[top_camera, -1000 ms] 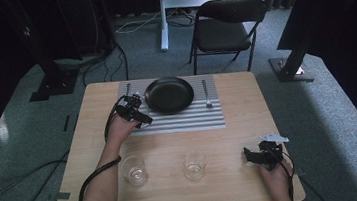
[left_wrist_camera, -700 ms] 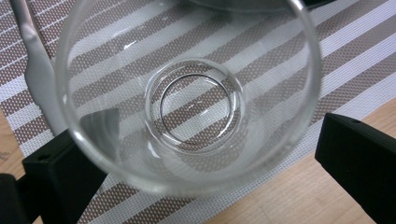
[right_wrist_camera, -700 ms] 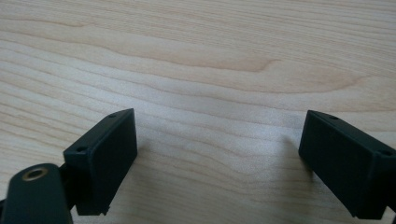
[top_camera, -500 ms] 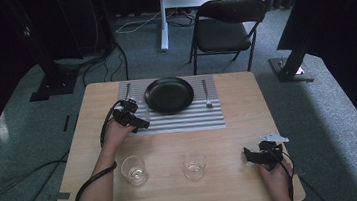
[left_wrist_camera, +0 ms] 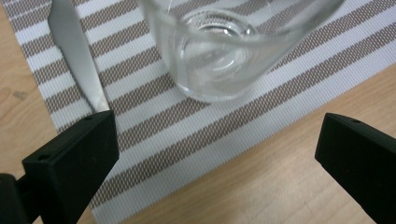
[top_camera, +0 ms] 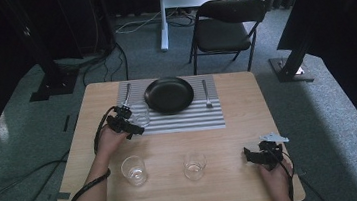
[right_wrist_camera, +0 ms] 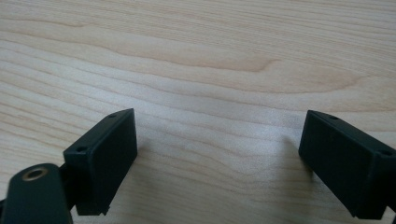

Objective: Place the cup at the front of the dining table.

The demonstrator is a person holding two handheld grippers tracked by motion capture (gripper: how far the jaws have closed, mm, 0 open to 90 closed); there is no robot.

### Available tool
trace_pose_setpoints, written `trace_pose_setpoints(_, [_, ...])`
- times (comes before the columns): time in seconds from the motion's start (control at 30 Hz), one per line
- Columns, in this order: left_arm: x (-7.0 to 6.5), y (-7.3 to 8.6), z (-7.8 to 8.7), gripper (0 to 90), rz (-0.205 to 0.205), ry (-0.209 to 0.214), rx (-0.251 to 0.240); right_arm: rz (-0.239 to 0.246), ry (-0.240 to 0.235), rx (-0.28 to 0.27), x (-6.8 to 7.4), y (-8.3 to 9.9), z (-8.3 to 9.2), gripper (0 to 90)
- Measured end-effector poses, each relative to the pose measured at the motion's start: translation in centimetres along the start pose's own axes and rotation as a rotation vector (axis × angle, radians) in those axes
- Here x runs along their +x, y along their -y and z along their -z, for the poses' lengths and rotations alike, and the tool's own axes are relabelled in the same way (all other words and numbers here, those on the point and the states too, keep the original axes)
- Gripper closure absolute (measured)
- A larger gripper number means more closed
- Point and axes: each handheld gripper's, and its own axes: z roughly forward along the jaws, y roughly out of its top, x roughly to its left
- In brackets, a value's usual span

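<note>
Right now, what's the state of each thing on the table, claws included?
Left claw: open, off the glass.
Glass on the placemat: upright, empty, free.
Front left glass: upright, empty.
Front right glass: upright, empty.
Plate: empty, on the placemat.
Knife: flat on the placemat.
Right claw: open, empty, over bare table.

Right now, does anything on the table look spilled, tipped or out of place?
Nothing stands out. The clear drinking glass stands upright on the striped placemat ahead of the open left tool; the two other clear glasses are upright, and nothing is spilled.
</note>
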Motion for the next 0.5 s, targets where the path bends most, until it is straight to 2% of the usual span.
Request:
trace_pose_setpoints(0.03, [0.0,0.0,0.0,0.1,0.000,0.000,0.000,0.000,0.000,0.000,0.0,0.0,0.0,10.9])
trace_pose_setpoints(0.07, [0.4,0.9,0.3,0.1,0.016,-0.002,-0.018,0.000,0.000,0.000,0.0,0.0,0.0,10.9])
trace_pose_setpoints(0.1, [0.5,1.2,0.4,0.1,0.022,0.002,-0.023,0.000,0.000,0.000,0.0,0.0,0.0,10.9])
trace_pose_setpoints(0.4, [1.1,3.2,0.9,0.1,0.042,-0.013,-0.046,-0.001,0.002,0.000,0.0,0.0,0.0,10.9])
trace_pose_setpoints(0.43, [1.3,3.8,1.2,0.1,0.058,-0.015,-0.061,-0.001,0.002,0.000,0.0,0.0,0.0,10.9])
trace_pose_setpoints(0.5, [1.5,4.3,1.5,0.1,0.062,-0.019,-0.071,-0.002,0.002,0.000,0.0,0.0,0.0,10.9])
